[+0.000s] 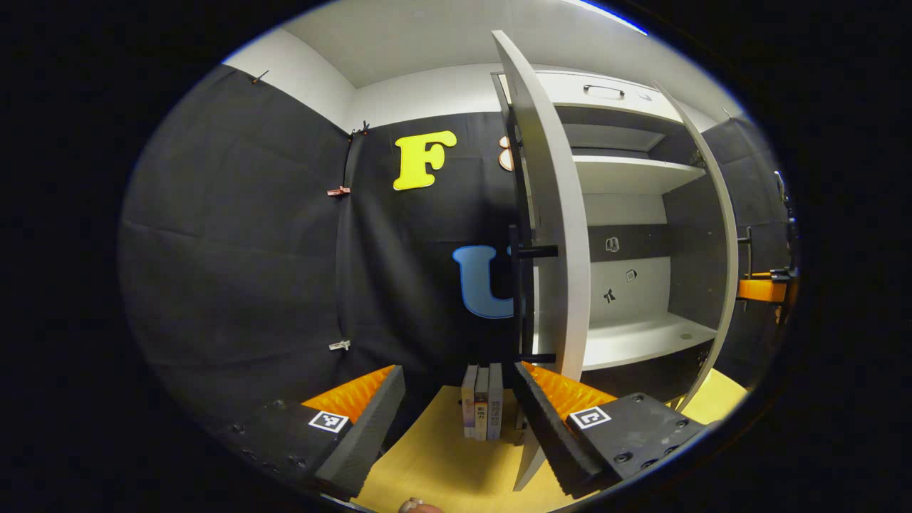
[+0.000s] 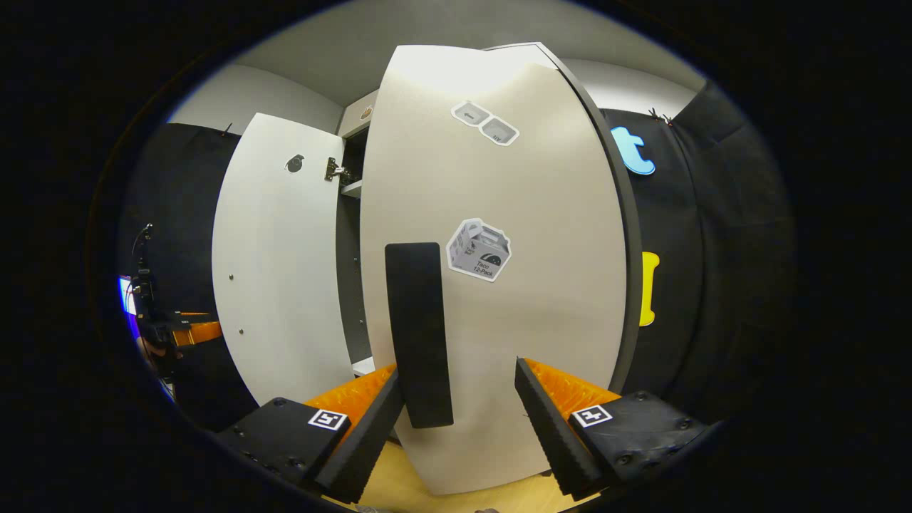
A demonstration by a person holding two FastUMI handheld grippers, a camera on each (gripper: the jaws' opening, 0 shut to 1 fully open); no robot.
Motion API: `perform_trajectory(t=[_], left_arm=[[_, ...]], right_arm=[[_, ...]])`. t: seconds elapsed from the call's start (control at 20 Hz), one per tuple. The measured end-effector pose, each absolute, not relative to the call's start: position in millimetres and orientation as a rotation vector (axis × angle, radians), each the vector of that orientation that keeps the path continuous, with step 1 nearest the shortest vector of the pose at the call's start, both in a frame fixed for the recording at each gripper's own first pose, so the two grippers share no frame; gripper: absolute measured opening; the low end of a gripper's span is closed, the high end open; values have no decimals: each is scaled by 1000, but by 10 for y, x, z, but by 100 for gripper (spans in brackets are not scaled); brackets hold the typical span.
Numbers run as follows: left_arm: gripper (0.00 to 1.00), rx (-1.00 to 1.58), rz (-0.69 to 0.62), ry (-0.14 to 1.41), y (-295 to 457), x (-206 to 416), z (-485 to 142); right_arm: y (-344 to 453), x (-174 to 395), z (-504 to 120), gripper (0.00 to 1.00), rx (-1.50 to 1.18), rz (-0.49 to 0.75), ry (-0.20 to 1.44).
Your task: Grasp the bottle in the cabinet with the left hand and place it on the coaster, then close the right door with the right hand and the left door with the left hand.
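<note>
My left gripper (image 1: 456, 427) is open and empty, low over the yellow table (image 1: 442, 463). Just ahead of it the cabinet's left door (image 1: 563, 249) stands edge-on, its black handle (image 1: 531, 251) on the left side. Past that door are the cabinet's bare white shelves (image 1: 641, 338). The right door (image 1: 721, 256) hangs open at the far right, with my right gripper (image 1: 766, 288) beside it. My right gripper (image 2: 456, 420) is open close to the right door's outer face (image 2: 513, 320); the long black handle (image 2: 420, 335) hangs just above its left finger. The left door (image 2: 278, 263) stands open beyond.
Three books (image 1: 483, 410) stand upright on the table between my left fingers, by the foot of the left door. Black cloth walls close in the booth on both sides. My left gripper (image 2: 178, 331) with the hand holding it is at the far left.
</note>
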State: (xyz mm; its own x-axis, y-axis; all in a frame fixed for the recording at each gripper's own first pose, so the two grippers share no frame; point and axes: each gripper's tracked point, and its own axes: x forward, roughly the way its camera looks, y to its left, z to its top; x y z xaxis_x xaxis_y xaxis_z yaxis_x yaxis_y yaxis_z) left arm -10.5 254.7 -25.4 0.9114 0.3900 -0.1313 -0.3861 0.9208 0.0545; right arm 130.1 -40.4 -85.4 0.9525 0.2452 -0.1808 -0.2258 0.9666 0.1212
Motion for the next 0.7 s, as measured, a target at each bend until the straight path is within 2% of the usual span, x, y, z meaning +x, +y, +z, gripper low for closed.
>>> perform_trajectory(t=[0.2,0.3,0.5,0.7], left_arm=[[99,33,315,117,2451,56,-172],[92,26,289,118,2431,53,-156],[94,6,198,99,2310,70,-59],[92,12,144,100,2113,114,-51]], right_arm=[[-413,1179,-815,99,47,208,191],[-413,1140,-815,98,33,193,196],[-410,1082,-810,98,27,176,194],[-485,1069,-788,98,28,152,186]])
